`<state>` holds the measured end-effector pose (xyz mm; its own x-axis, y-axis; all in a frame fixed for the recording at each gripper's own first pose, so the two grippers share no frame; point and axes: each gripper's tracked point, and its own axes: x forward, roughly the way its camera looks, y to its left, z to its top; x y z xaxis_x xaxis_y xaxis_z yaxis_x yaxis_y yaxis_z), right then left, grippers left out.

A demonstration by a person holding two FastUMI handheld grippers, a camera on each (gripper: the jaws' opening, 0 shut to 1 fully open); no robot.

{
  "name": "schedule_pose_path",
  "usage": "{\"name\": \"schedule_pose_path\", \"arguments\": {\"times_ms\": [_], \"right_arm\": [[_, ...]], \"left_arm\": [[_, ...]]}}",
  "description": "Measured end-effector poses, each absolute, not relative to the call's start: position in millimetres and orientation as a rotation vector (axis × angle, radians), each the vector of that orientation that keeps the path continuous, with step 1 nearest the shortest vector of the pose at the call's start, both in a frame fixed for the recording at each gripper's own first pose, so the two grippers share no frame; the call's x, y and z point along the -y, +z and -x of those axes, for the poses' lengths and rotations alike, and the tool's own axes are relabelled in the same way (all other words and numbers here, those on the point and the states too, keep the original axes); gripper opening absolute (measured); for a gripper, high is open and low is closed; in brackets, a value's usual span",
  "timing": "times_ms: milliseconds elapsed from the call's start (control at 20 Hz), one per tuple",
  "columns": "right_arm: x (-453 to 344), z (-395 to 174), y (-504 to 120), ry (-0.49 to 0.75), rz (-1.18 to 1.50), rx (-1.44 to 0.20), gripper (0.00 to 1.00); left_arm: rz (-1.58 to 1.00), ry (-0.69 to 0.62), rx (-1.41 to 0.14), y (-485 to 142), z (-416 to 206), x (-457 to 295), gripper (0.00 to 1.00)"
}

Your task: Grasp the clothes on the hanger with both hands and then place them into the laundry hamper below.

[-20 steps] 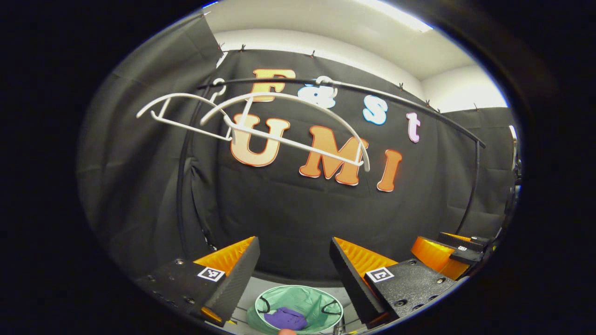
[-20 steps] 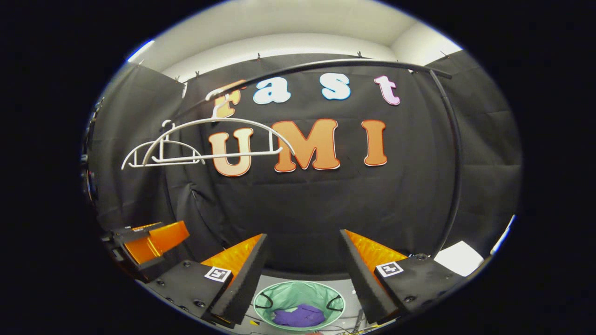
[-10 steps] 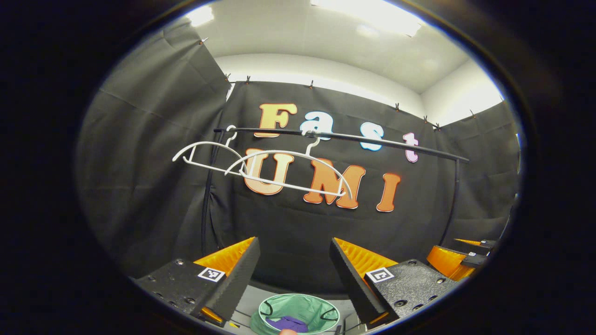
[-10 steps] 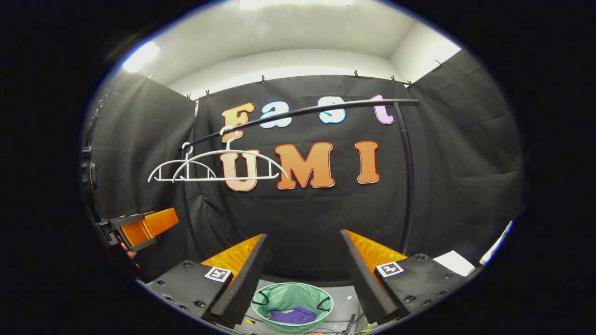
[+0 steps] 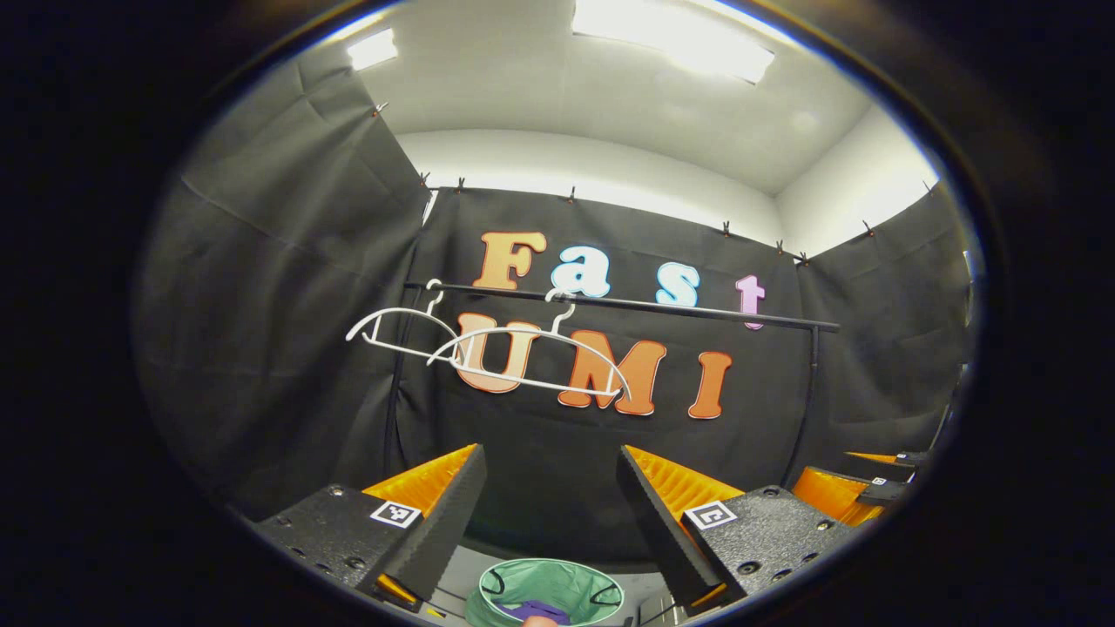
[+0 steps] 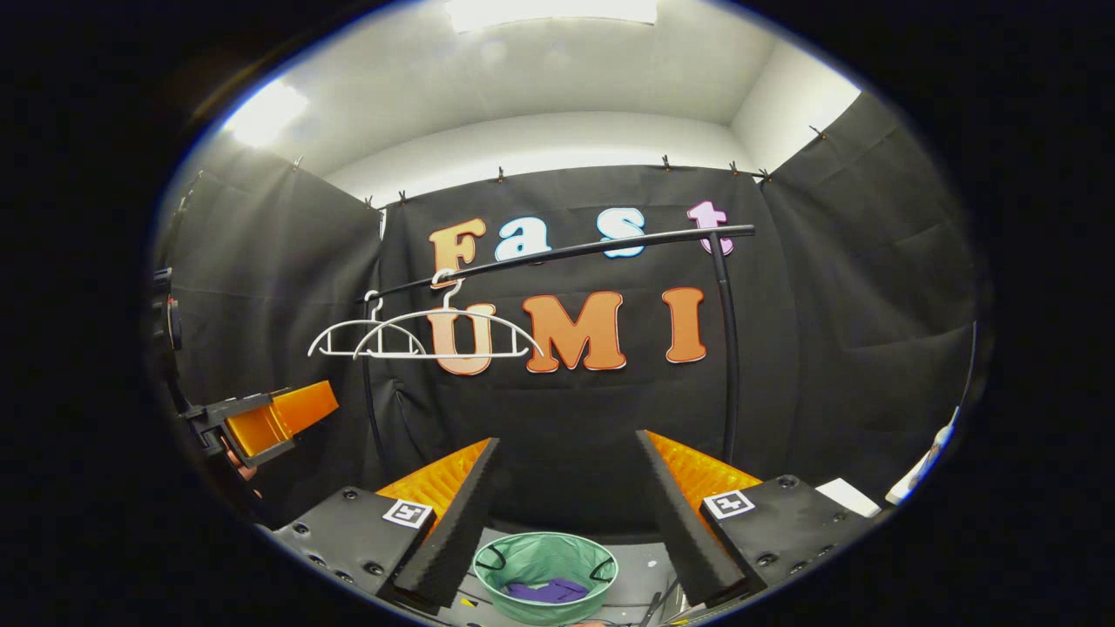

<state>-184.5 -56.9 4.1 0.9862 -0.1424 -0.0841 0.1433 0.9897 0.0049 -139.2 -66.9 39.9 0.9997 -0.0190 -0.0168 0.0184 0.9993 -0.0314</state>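
Both the left hand-held gripper (image 5: 540,488) and the right hand-held gripper (image 6: 564,483) are wide and empty. The purple clothes (image 6: 549,591) seem to lie in the green hamper (image 6: 520,566) below two bare hangers (image 6: 453,335). Swinging a gripper could tip the light hamper.

My left gripper (image 5: 549,496) has two wedge-shaped fingers (image 5: 440,514) with ribbed inner faces and coarse, grainy outer edges that taper toward the tips. Each finger sits on a flat black block dotted with small round screws (image 5: 747,567), and each block carries a little square white tag (image 5: 393,514) printed with a black pattern. My right gripper (image 6: 566,492) is built the same way: ribbed wedges, black mounting blocks with screw heads (image 6: 788,480), and a square black-and-white marker (image 6: 728,503) on either side. In the right gripper view, the left gripper's black body and flat-sided finger show at the left edge.
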Motion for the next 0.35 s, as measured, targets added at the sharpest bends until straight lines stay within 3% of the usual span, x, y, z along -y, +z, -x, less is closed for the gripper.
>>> {"name": "schedule_pose_path", "arguments": {"times_ms": [50, 100, 150, 200, 250, 300, 350], "right_arm": [[57.2, 187.6, 5.3, -0.145, -0.010, -0.080, 0.98], [56.9, 190.4, 5.7, -0.146, -0.009, -0.077, 0.98], [55.5, 192.9, 5.9, -0.144, -0.009, -0.074, 0.89], [55.2, 194.3, 7.2, -0.143, -0.008, -0.070, 0.89], [55.3, 196.3, 7.7, -0.141, -0.007, -0.066, 0.89], [55.2, 198.2, 8.4, -0.140, -0.005, -0.065, 0.98], [53.6, 198.4, 8.7, -0.141, -0.004, -0.063, 0.98]], "left_arm": [[0.030, -0.016, -0.013, 41.7, 143.6, 67.3, 0.94], [0.030, -0.013, -0.008, 43.3, 145.9, 67.4, 0.95], [0.030, -0.010, -0.005, 43.8, 147.2, 66.9, 0.99], [0.030, -0.008, -0.001, 45.1, 148.2, 66.5, 0.95], [0.028, -0.007, 0.000, 44.8, 149.7, 66.8, 0.99], [0.026, -0.007, -0.001, 45.0, 151.4, 66.1, 0.92], [0.025, -0.006, -0.001, 45.6, 153.2, 65.1, 0.92]]}}
